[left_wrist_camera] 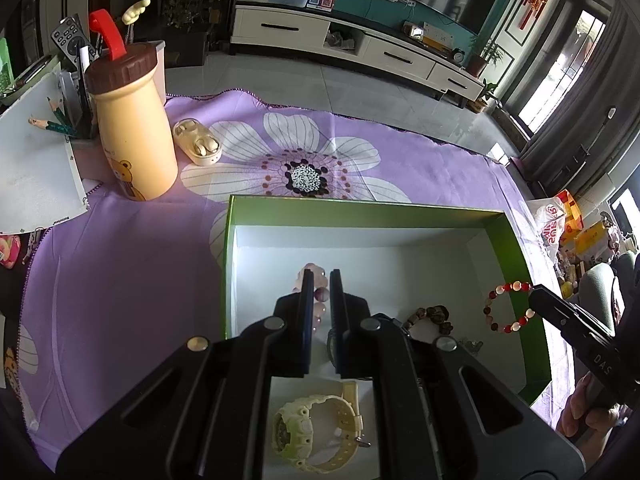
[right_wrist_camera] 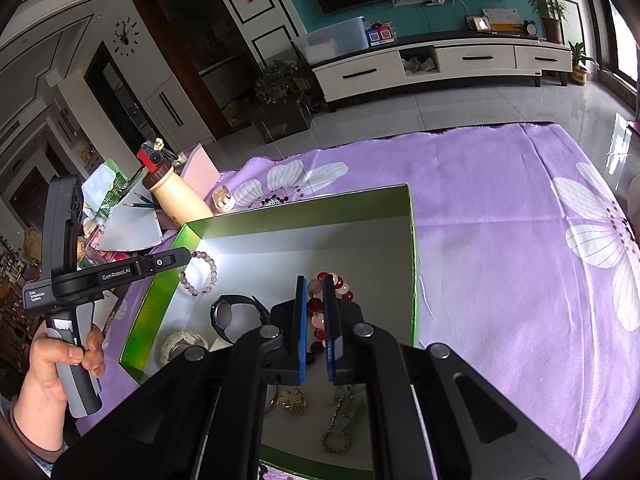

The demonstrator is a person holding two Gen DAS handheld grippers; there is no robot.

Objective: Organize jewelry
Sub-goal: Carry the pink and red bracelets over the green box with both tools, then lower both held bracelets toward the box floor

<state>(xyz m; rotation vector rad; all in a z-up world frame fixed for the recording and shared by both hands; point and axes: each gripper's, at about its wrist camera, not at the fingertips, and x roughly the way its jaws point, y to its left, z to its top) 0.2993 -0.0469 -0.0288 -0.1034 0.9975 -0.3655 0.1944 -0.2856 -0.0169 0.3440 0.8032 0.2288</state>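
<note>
While clamped, bracelets (left_wrist_camera: 316, 294) hanging vert.

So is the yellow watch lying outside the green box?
No, the yellow watch lies on the white floor inside the green box, beneath the left gripper.

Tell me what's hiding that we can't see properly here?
- Pale pink bead bracelet, left wrist view: partly behind the left tongs.
- Red and white bead bracelet, right wrist view: partly behind the right tongs.
- Cream plastic watch: dial too blurred to read.
</note>
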